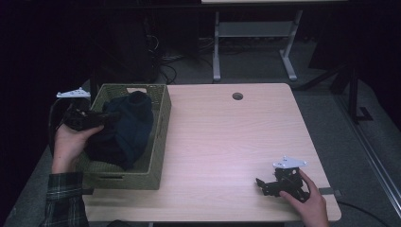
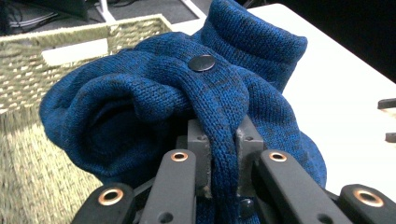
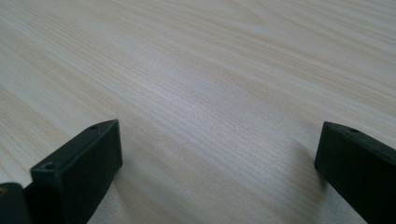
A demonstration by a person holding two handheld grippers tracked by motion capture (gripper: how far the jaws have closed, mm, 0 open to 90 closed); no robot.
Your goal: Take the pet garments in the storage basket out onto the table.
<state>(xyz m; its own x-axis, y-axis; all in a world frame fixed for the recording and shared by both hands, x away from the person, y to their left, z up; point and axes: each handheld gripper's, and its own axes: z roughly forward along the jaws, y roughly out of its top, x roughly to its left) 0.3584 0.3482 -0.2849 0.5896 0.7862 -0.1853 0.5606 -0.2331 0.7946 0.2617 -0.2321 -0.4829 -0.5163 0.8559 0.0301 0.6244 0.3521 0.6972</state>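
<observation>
Now, by parts:
Left claw (image 2: 223, 154): clamped on a fold of the blue sweater (image 2: 187, 102).
Sweater: bunched in the woven basket (image 1: 161, 137) at the table's (image 1: 227, 142) left side.
Right claw (image 1: 261, 185): spread wide, resting on bare table, well apart from the basket.

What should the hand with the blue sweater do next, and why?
Probably lift a bit higher: the left gripper is shut on a fold of the blue sweater, but most of it sits inside the woven basket, below the rim.
</observation>
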